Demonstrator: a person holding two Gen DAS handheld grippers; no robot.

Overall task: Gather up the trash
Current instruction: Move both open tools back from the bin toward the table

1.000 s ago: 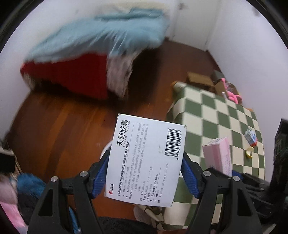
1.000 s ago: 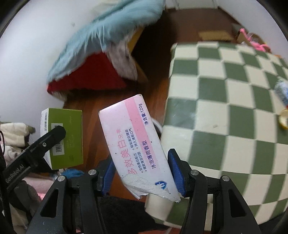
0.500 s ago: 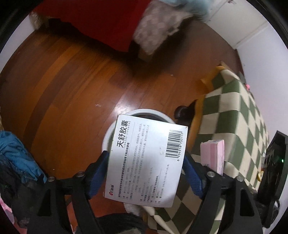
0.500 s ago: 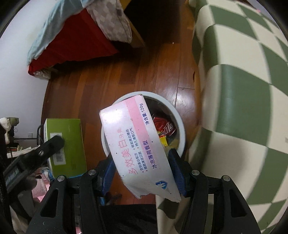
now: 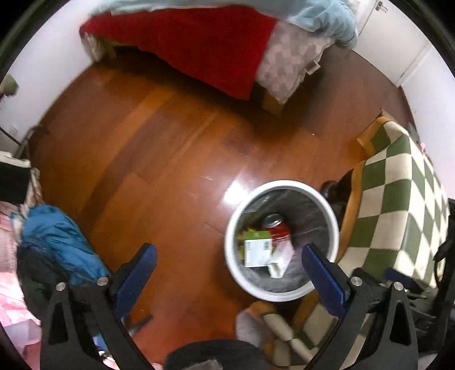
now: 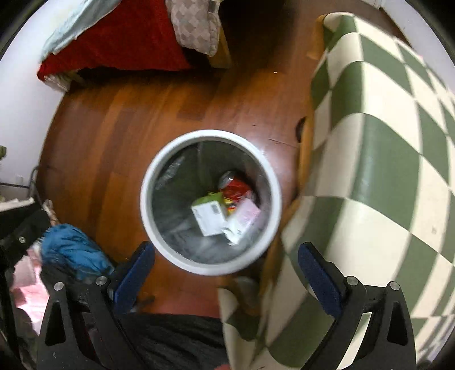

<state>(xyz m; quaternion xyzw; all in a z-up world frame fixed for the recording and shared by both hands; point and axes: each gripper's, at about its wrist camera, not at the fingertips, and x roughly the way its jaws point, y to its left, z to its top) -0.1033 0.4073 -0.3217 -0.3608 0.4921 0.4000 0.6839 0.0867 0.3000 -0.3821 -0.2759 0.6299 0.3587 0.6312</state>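
A white bin (image 6: 211,264) is seen mid-frame (boxes (image 6: 209,220) inside); both grippers (image 5: 229,263) (image 6: 226,260) are opening, spread, with nothing gripped.

Glossy reddish-brown wooden plank floor (image 5: 159,159), light glare near centre. White walls (image 5: 51,71) around. Far: bed with red cover (image 5: 204,42), pale blue blanket (image 5: 321,14). Right: desk under green-and-cream checked cloth (image 6: 378,159).

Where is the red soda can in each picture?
Left wrist view: the red soda can lies inside the round white bin, right of centre, just above the white-and-green box.
Right wrist view: near the picture's middle, red soda can in the same bin.
Shared landmark: green-and-cream checkered cloth, right.
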